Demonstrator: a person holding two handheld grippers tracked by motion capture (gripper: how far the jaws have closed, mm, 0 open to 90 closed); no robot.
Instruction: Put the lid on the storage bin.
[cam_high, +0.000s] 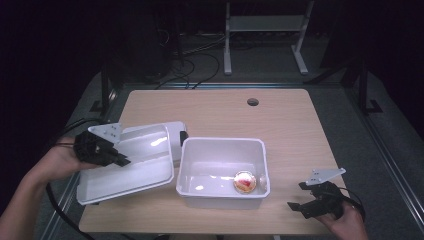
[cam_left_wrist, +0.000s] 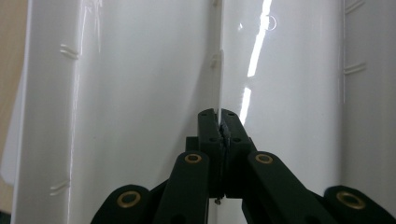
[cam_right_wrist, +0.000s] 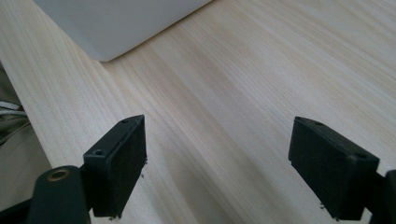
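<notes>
A white plastic lid (cam_high: 135, 160) hangs tilted over the table's left part, its right edge close beside a white tub (cam_high: 222, 145). My left gripper (cam_high: 122, 161) is shut on the lid's thin central rib (cam_left_wrist: 219, 70), the two pads pinching it from both sides. Inside the tub lies a small round container with red and yellow contents (cam_high: 245, 182), near its front right corner. Near the table's front right corner my right gripper (cam_high: 302, 197) stands open over bare wood (cam_right_wrist: 224, 107), nothing between its jaws, with a corner of the tub (cam_right_wrist: 112, 23) ahead of it.
The light wooden table (cam_high: 280, 120) has a round cable hole (cam_high: 253, 102) near its far edge. A white metal frame (cam_high: 265, 30) and cables lie on the dark floor beyond the table. A cable trails from my left gripper off the table's left front.
</notes>
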